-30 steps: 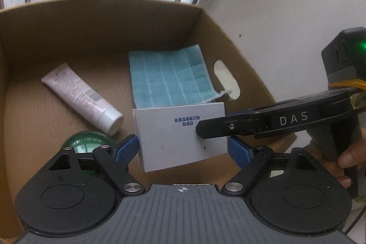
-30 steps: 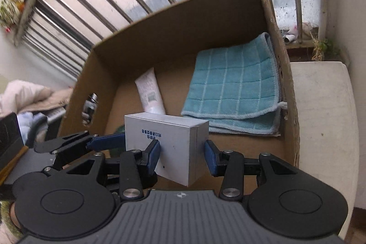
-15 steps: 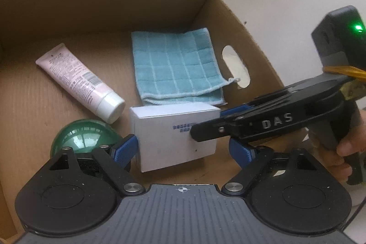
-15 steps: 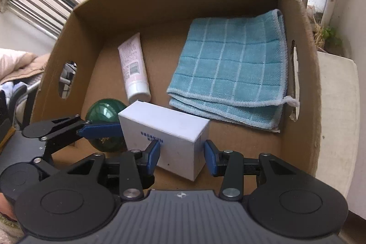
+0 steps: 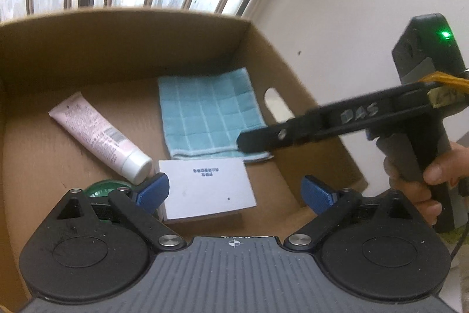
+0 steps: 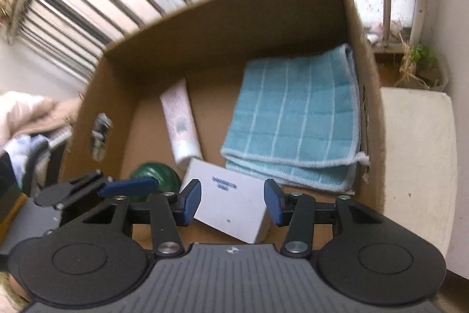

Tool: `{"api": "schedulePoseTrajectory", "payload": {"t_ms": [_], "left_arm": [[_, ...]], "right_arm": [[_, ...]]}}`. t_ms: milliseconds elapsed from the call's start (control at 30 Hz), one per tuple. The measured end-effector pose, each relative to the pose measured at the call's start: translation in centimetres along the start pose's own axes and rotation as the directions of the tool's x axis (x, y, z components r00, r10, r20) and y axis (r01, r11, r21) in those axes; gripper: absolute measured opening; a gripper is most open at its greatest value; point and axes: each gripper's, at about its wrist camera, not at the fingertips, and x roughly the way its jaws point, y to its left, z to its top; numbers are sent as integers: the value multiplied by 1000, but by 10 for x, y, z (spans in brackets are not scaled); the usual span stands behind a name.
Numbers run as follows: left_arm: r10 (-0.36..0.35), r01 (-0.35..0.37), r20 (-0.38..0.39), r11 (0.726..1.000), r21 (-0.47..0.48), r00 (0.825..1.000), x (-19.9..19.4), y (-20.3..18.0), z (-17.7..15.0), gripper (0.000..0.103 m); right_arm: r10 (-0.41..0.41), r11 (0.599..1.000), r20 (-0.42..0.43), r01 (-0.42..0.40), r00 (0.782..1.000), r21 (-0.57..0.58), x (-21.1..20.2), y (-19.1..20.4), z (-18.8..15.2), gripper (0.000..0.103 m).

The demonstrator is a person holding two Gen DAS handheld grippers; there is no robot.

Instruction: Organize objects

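Left wrist view is showing the left tongs (image 5: 234, 191) spread wide and just opened further, gripping nothing. Ahead of them, left to right, a tube (image 5: 99, 134), a green ball (image 5: 102, 187), a white box (image 5: 206, 189) and a blue cloth (image 5: 205, 110) are lying inside the cardboard box (image 5: 123, 43). The right tongs (image 6: 233, 201), jaws widening, are letting the white box go. Packing is looking nearly finished.
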Motion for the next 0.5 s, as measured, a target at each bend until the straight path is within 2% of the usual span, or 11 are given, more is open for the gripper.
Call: {"api": "schedulePoseTrajectory", "payload": {"t_ms": [67, 100, 200, 233, 300, 333, 433, 500], "left_arm": [[4, -5, 42, 1000, 25, 999, -15, -4, -4, 98], [6, -8, 65, 999, 38, 998, -23, -7, -7, 100], [5, -13, 142, 998, 60, 990, -51, -14, -20, 103], [7, -19, 170, 998, 68, 985, -61, -16, -27, 103], [27, -45, 207, 995, 85, 978, -75, -21, -38, 103], [48, -70, 220, 993, 92, 974, -81, -24, -44, 103], [126, -162, 255, 979, 123, 959, -93, -36, -64, 103], [172, -220, 293, 966, 137, 941, -100, -43, -80, 103]], "right_arm": [[42, 999, 66, -42, 997, 0, -17, 3, -3, 55], [60, 998, 107, -59, 992, -5, -28, 6, -7, 61], [108, 994, 245, -100, 964, -45, -63, 18, -26, 75], [127, 991, 295, -113, 947, -65, -75, 22, -36, 81], [164, 986, 386, -137, 908, -97, -96, 28, -56, 91], [185, 982, 445, -151, 876, -113, -107, 31, -69, 98], [210, 977, 577, -155, 789, -145, -127, 38, -104, 103], [196, 981, 645, -142, 739, -136, -133, 40, -126, 103]]}}
